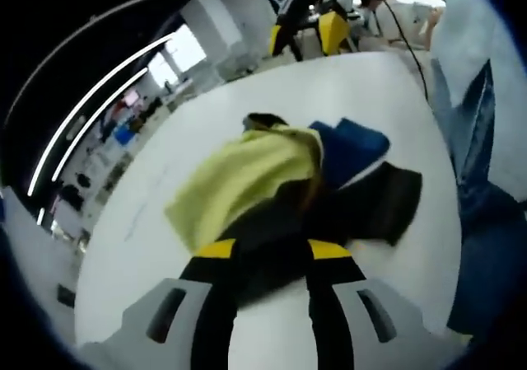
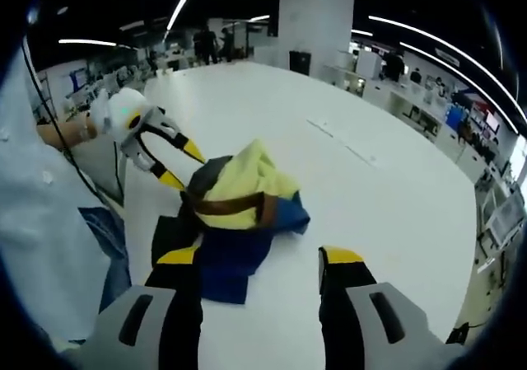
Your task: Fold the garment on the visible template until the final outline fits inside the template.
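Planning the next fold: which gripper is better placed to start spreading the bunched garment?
Left, probably. The left gripper already sits at the garment, its tips at the dark cloth. The right gripper is open and holds nothing.

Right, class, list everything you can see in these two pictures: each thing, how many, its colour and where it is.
Garment: one, yellow, blue and black with a brown band, bunched in a heap on the table.
Table: one, white, under the garment.
Desks and screens: several, colours unclear, in the room behind the table.
Ceiling lights: several, white strips, overhead.
Left gripper: one, white body with black and yellow jaws, jaws apart at the garment's edge; grip unclear.
Right gripper: one, grey body with black and yellow jaws, open just short of the garment.
Person's clothes: pale top and blue jeans, beside the table.
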A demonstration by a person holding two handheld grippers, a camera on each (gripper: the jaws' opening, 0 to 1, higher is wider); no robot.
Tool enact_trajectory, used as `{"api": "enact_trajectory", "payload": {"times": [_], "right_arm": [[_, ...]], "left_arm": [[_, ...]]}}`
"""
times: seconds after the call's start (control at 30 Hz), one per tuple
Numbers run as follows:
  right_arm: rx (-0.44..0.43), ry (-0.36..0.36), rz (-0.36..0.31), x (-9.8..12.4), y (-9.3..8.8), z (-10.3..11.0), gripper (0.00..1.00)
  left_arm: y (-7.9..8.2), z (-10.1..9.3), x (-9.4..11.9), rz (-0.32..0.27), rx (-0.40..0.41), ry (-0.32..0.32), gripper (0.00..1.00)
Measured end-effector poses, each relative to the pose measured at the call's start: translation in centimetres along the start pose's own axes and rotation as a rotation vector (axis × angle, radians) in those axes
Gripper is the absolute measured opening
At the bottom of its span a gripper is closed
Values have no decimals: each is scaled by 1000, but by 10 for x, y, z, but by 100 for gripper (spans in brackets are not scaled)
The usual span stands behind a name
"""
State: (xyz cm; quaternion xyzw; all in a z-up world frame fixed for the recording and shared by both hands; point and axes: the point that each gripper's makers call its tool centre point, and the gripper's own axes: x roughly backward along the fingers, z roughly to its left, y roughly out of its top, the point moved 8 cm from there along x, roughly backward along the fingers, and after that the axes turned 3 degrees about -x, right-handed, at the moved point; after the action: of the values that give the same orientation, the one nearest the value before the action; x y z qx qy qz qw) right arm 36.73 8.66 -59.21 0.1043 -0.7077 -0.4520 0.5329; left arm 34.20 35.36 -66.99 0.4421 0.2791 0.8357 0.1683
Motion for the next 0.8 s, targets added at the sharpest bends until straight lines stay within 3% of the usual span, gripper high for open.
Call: {"api": "enact_trajectory", "payload": {"times": [0.17, 0.43, 0.8], "right_arm": [[-5, 5, -8, -1, 1, 1, 55], [-8, 14, -2, -4, -1, 1, 55], [-20, 16, 7, -3, -5, 2, 54]], "left_arm": [[-4, 0, -4, -6, 4, 4, 26], [-7, 5, -10, 9, -80, 50, 23], [-2, 6, -13, 10, -113, 40, 9]]}}
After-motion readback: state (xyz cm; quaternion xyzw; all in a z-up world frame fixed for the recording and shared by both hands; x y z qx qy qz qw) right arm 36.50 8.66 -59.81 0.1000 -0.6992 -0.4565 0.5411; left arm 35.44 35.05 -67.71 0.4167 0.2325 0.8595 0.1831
